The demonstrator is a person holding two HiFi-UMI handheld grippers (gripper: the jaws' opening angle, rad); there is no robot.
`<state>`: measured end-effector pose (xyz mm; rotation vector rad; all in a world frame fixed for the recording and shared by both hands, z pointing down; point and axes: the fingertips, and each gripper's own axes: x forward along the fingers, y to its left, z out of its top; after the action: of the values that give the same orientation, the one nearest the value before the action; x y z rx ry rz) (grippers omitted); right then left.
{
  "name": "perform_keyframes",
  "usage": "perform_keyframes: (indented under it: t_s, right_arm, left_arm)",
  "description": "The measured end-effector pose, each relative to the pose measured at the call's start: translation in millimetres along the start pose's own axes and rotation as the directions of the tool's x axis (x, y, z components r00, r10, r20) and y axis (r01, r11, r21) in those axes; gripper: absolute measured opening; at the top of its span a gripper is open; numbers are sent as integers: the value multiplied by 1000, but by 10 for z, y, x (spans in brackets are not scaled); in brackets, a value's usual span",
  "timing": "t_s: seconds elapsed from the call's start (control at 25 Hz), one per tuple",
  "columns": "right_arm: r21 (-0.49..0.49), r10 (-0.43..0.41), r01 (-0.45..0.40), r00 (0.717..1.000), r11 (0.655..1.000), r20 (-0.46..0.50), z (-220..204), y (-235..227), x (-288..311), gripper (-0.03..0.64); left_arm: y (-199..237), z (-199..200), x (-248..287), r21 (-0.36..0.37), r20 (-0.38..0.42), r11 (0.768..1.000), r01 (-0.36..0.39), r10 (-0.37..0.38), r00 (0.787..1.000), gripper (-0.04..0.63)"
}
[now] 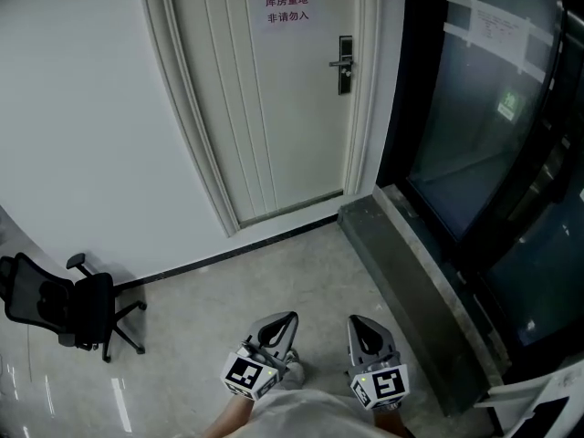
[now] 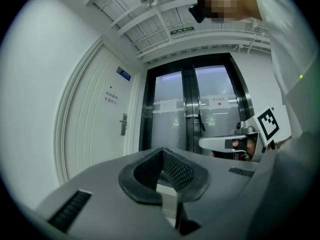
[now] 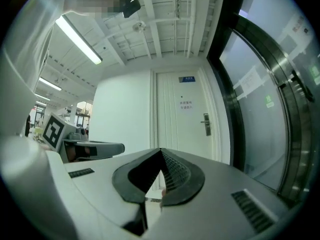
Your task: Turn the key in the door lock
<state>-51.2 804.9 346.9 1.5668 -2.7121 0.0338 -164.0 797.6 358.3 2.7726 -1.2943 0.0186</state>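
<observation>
Our left gripper (image 1: pixel 285 322) and right gripper (image 1: pixel 358 325) are both closed and empty. The door lock (image 1: pixel 345 64) lies well ahead, nearer the right.

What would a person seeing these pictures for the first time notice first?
The white door ahead, with a paper sign and a dark lock plate at its right edge. Below, the shut left tongs and right tongs; a black office chair stands at left.

White door (image 1: pixel 274 126), red lettering on notice (image 1: pixel 287 9); black chair (image 1: pixel 68 304); floor (image 1: pixel 274 276) seemingly grey marbled.
</observation>
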Motion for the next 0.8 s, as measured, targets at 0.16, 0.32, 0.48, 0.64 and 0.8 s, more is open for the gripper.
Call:
perform_keyframes:
  t_s: [0.16,0.32,0.48,0.64,0.8]
  right_arm:
    - [-13,-17,16,998,1000,-63,-79,-121,454,0]
    - [-14,-74,73,995,997,-67,13,-269,922,0]
    - [8,-123,124,991,992,-47,68,-408,1238,0]
    - [40,-191,193,980,980,-54,4,-505,1493,0]
    - [32,-226,230,969,973,-98,-143,-541,1700,0]
  left_arm:
    - [318,-25,291,-8,15,1000,13,-13,1000,6]
    - [720,91,584,-7,17,998,59,-59,998,6]
    - [1004,243,858,13,34,992,124,-125,992,6]
    - [1266,286,1076,20,52,984,177,-178,983,6]
    - [1448,109,1183,-40,7,971,235,-235,972,6]
